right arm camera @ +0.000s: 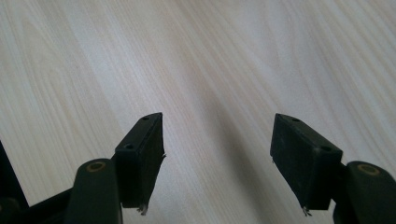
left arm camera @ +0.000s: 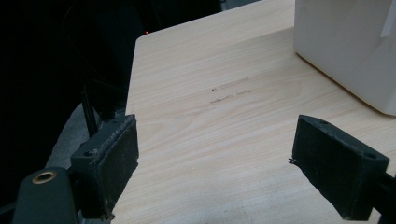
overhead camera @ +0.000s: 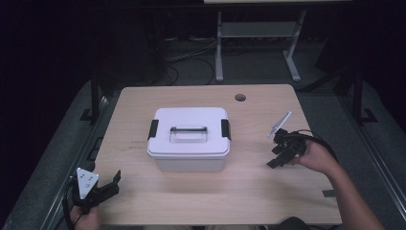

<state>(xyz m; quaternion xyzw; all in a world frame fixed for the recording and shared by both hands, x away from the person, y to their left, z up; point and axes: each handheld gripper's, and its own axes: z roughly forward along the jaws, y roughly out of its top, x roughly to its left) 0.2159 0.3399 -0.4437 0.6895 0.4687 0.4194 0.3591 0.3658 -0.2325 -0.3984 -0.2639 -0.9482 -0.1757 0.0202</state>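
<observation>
While white lidded box [overhead camera: 189, 139] sits mid-table [overhead camera: 268, 201], left gripper [overhead camera: 112, 183], right gripper [overhead camera: 277, 155] flank it — jaws spread, empty.

You have one table [overhead camera: 143, 201] before you, carrying one white lidded box [overhead camera: 189, 139] with two black side latches and one top handle. You hold two tongs: left tongs [overhead camera: 116, 181], right tongs [overhead camera: 275, 157], both spread and empty.

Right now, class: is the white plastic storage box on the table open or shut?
Shut: the white plastic storage box has its lid seated flat, with both black side latches down.
</observation>
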